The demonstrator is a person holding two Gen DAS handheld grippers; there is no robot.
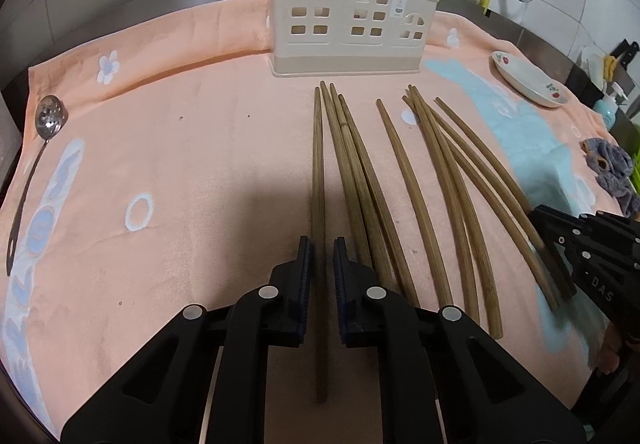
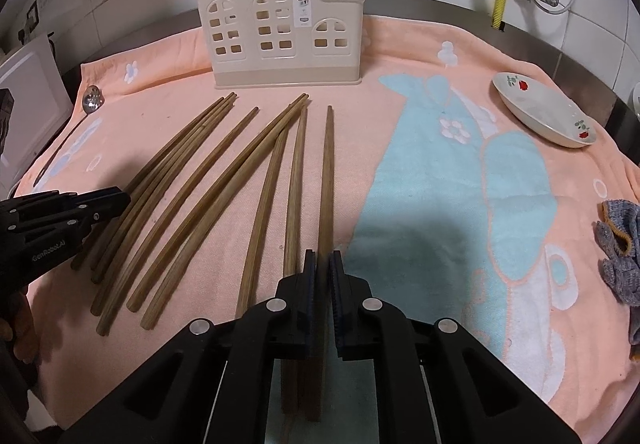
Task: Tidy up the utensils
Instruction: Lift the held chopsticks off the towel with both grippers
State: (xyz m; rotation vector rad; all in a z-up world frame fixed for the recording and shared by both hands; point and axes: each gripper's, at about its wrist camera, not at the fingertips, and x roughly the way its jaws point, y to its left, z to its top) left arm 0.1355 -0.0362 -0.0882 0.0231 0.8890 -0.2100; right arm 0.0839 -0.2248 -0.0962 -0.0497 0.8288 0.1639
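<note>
Several brown wooden chopsticks [image 1: 436, 184] [image 2: 200, 184] lie fanned on a peach towel, tips toward a beige house-shaped utensil holder [image 1: 348, 12] [image 2: 280, 32] at the back. My left gripper [image 1: 322, 244] is shut on the leftmost chopstick [image 1: 319, 164], near its thick end. The right gripper [image 2: 322, 258] is shut on the rightmost chopstick [image 2: 327, 172], also near the thick end. Each gripper shows at the edge of the other's view: the right gripper [image 1: 538, 214] and the left gripper [image 2: 120, 200].
A metal slotted spoon [image 1: 48, 120] [image 2: 93, 100] lies at the towel's left edge. A white flowered plate [image 1: 528, 82] [image 2: 544, 116] sits at the back right, and a grey cloth [image 1: 612, 168] [image 2: 620, 252] lies at the right edge. Pipes run down the tiled wall behind.
</note>
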